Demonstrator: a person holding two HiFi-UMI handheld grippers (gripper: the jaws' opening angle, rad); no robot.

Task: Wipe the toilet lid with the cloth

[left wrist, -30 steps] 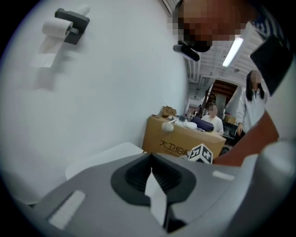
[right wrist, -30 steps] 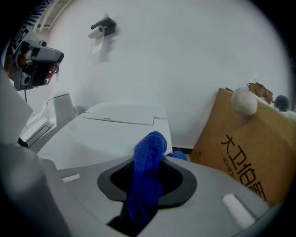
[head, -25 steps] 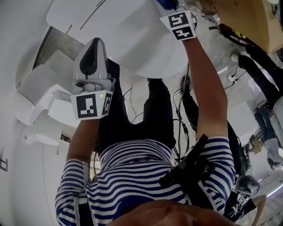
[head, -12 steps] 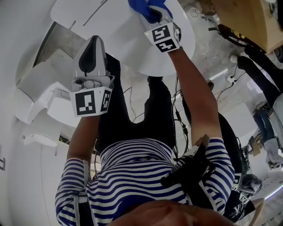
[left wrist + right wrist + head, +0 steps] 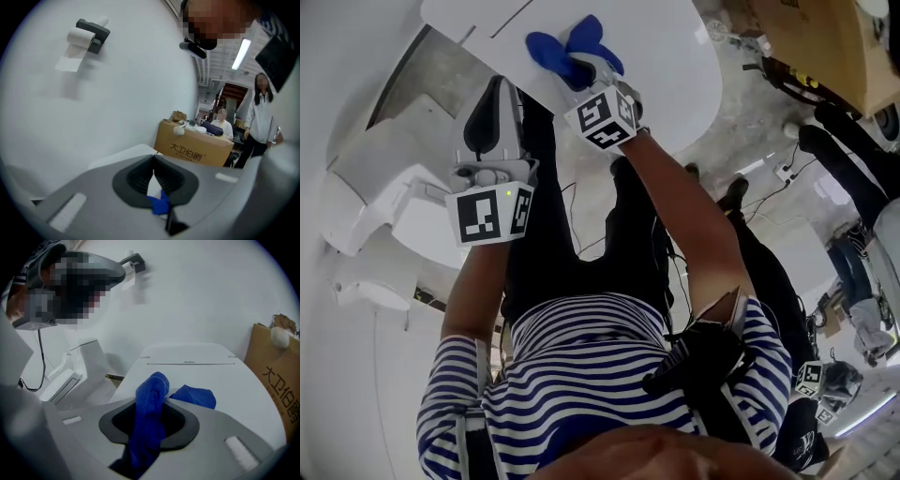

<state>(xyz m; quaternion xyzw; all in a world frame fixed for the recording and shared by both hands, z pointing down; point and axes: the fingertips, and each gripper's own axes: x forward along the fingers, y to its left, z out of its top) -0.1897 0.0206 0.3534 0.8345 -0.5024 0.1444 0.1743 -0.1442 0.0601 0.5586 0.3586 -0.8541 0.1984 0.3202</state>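
The white toilet lid [image 5: 675, 56] is down and fills the top of the head view. A blue cloth [image 5: 567, 52] lies bunched on it, and my right gripper [image 5: 581, 70] is shut on the cloth, pressing it to the lid's left part. In the right gripper view the cloth [image 5: 150, 413] hangs folded between the jaws over the lid [image 5: 197, 366]. My left gripper [image 5: 497, 94] hovers just off the lid's left edge, shut with nothing in it. Its own view shows the lid [image 5: 126, 157] and a bit of the cloth [image 5: 159, 205] beyond the jaws.
A cardboard box [image 5: 825, 47] stands right of the toilet. A white fixture [image 5: 384, 187] sits on the floor to its left. A toilet-paper holder [image 5: 86, 33] hangs on the wall. Cables [image 5: 675, 244] run over the floor. People [image 5: 260, 122] stand behind.
My right gripper has dragged the blue cloth across the lid from its right side to its left, nearer the left gripper. The left gripper has stayed put.
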